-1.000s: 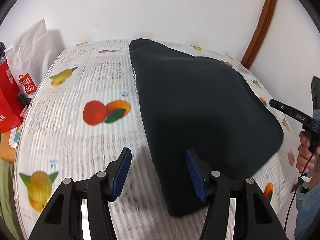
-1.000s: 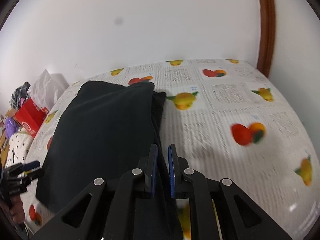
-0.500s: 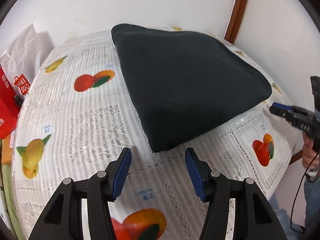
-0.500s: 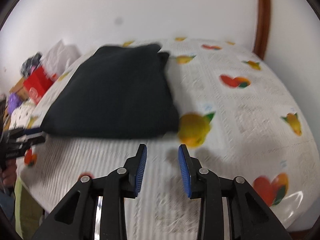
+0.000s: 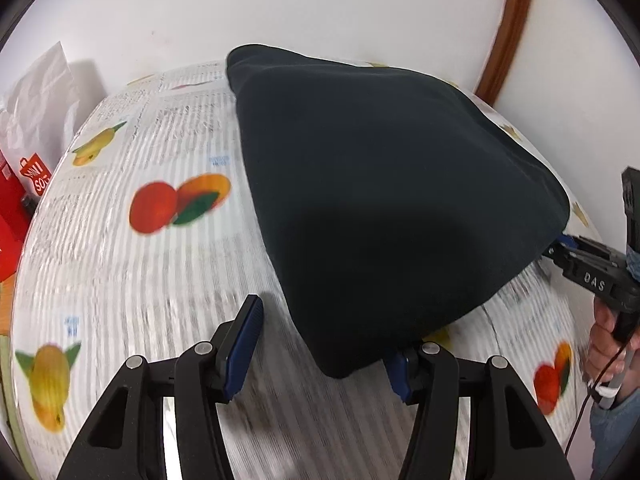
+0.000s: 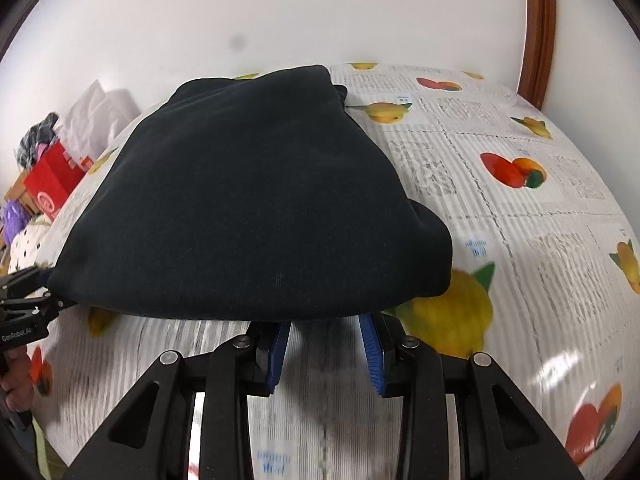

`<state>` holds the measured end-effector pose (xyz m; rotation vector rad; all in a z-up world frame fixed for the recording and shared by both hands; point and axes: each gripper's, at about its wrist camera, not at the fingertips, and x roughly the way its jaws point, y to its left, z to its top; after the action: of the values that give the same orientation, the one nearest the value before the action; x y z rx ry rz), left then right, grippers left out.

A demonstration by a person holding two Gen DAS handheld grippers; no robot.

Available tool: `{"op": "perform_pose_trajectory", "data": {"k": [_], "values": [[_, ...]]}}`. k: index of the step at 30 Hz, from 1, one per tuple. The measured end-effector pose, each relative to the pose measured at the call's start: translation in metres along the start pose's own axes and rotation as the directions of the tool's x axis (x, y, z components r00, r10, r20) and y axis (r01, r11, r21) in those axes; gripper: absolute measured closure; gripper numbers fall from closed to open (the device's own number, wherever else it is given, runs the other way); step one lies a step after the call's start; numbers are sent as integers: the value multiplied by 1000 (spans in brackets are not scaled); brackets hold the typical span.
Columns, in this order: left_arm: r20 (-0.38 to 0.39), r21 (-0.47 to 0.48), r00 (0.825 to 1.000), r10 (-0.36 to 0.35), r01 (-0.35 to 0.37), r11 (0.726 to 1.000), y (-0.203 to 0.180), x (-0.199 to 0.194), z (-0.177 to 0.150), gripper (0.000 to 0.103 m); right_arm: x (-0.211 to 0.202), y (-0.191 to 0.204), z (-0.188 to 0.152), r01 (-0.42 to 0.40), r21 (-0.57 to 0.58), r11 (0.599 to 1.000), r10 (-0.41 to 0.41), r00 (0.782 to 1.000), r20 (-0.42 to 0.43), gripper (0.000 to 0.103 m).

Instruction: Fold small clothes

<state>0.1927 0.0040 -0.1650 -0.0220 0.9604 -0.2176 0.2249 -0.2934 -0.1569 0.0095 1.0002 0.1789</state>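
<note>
A folded dark navy garment (image 5: 384,200) lies on a fruit-print tablecloth (image 5: 120,264); it also shows in the right wrist view (image 6: 248,208). My left gripper (image 5: 324,344) is open at the garment's near corner, which lies between the fingers and hides the right fingertip. My right gripper (image 6: 324,344) is open at the garment's near edge, fingertips tucked just under the overhanging cloth. The right gripper also shows in the left wrist view (image 5: 564,248), touching the garment's right corner. The left gripper shows in the right wrist view (image 6: 44,284) at the garment's left corner.
A white paper bag (image 5: 40,96) and a red bag (image 5: 16,200) stand off the table's left side. A brown door frame (image 5: 508,28) runs up the white wall. In the right wrist view, red boxes and clutter (image 6: 48,184) sit at the left.
Both grippers have moved forward up to the garment's edges. The right gripper, shut a second ago, has opened.
</note>
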Motion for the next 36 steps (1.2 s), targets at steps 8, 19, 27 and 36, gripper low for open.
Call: {"op": "perform_pose_trajectory", "data": {"k": [8, 19, 27, 36], "values": [[-19, -21, 1000, 12, -12, 1000, 6, 3, 9, 50, 2, -18, 15, -29, 19, 999, 29, 1000, -2, 68], [107, -52, 993, -41, 46, 998, 15, -43, 7, 50, -53, -39, 37, -34, 34, 999, 27, 985, 173, 64], [61, -62, 998, 26, -22, 998, 9, -9, 30, 49, -2, -24, 47, 73, 7, 997, -73, 993, 93, 65], [63, -86, 998, 20, -15, 996, 9, -13, 23, 50, -13, -34, 39, 60, 44, 997, -63, 995, 77, 65]]}}
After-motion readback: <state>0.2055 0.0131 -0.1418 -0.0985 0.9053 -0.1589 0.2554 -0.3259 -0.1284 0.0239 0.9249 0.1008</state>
